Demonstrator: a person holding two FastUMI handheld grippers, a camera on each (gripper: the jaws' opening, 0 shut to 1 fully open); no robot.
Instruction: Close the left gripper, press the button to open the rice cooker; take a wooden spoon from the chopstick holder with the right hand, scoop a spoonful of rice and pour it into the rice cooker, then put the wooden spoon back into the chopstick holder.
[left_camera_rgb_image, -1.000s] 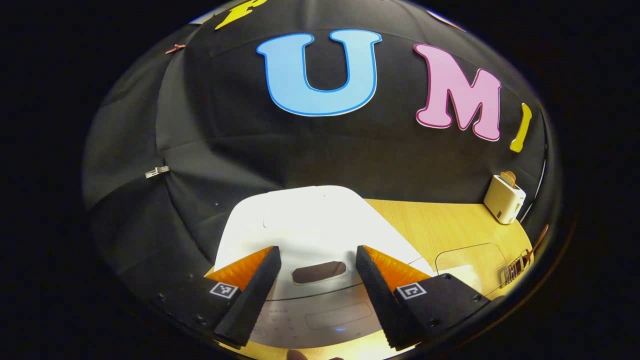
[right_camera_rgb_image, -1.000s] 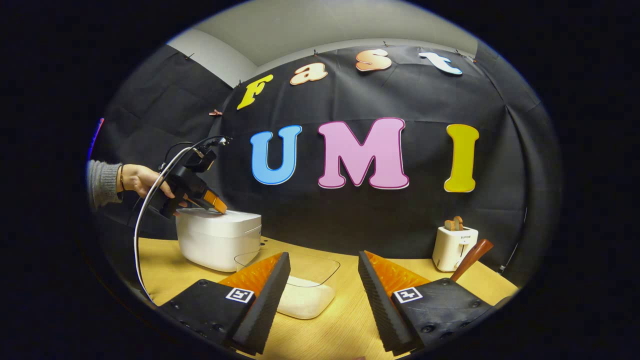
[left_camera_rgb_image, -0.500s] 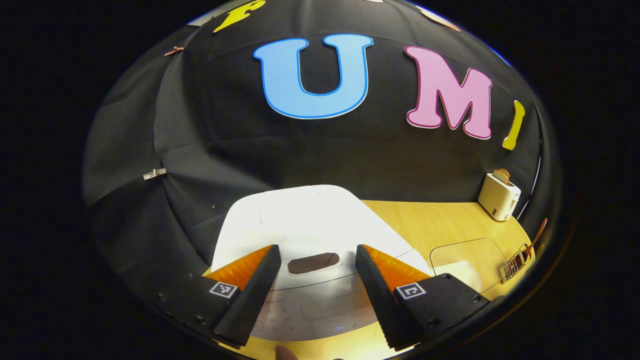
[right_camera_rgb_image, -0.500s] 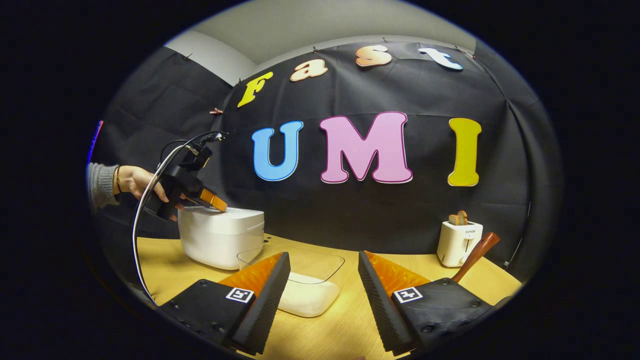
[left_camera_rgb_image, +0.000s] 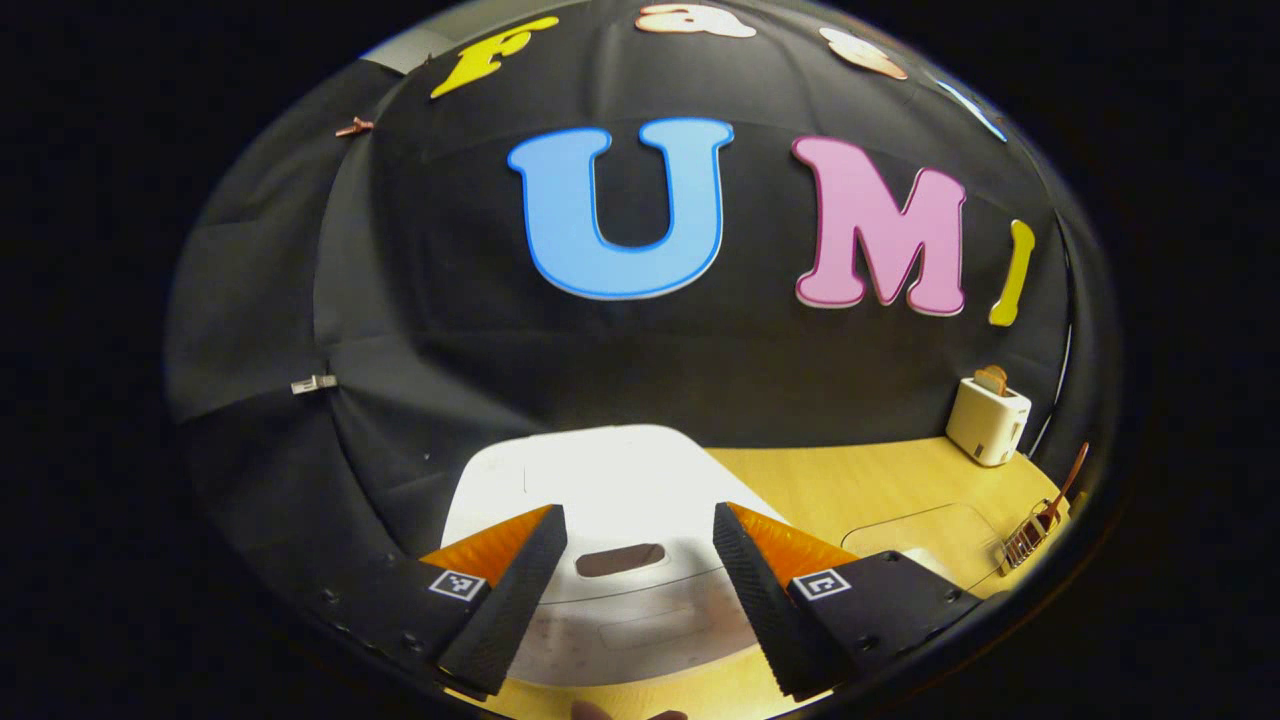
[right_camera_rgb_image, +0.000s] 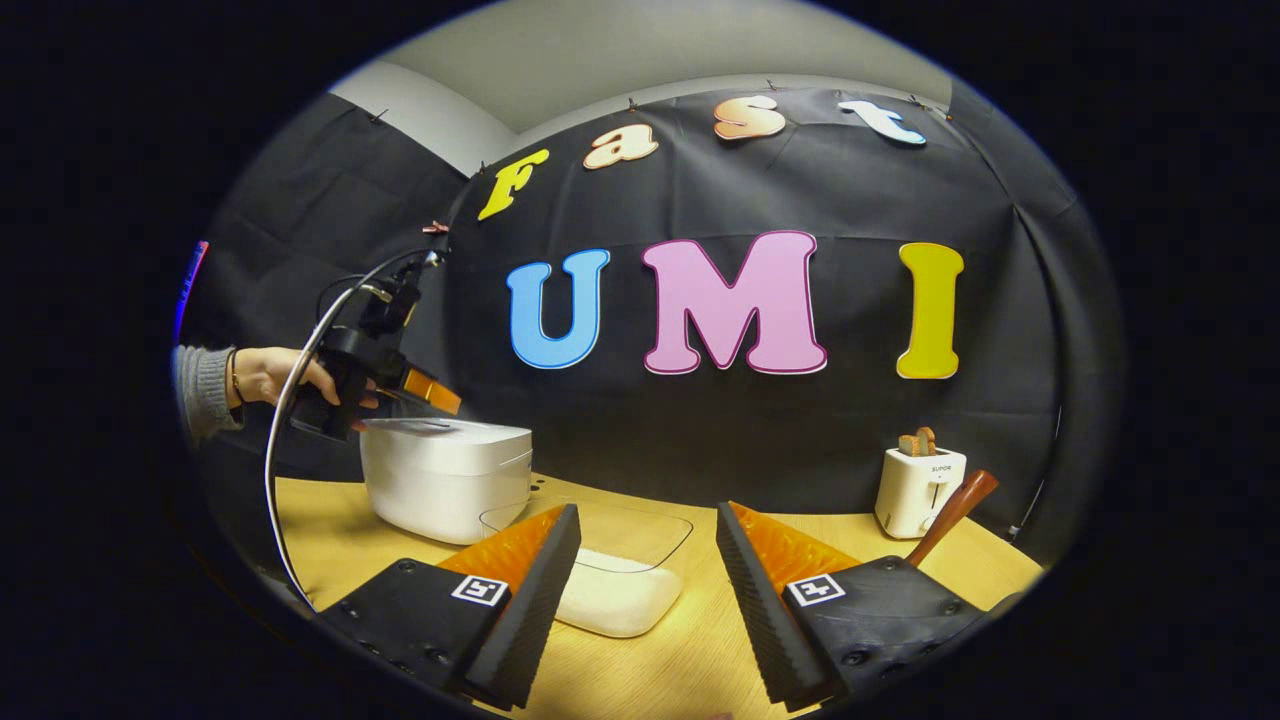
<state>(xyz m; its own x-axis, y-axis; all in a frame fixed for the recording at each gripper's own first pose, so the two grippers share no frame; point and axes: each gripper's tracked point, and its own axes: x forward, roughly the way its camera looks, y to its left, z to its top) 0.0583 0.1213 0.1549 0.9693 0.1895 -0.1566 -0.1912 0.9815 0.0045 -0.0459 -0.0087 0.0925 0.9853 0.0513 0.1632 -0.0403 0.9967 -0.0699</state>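
Observation:
The white rice cooker lies right under my left gripper, its lid down and the dark oval button between the two spread fingers. In the right gripper view a hand holds that left gripper just above the cooker, at its near top edge. My right gripper hovers open over the table with nothing in it. In front of it is a clear glass bowl of white rice. The wooden spoon's handle sticks up at the right, and stands in the wire chopstick holder.
A white toaster with toast in it stands at the back right of the wooden table. A white cable hangs from the left gripper down past the table's left edge. The black cloth wall closes the back.
The left gripper has lifted and tipped back off the cooker's lid, so the cooker sits lower in its view. The lid stays down. The right gripper has barely moved.

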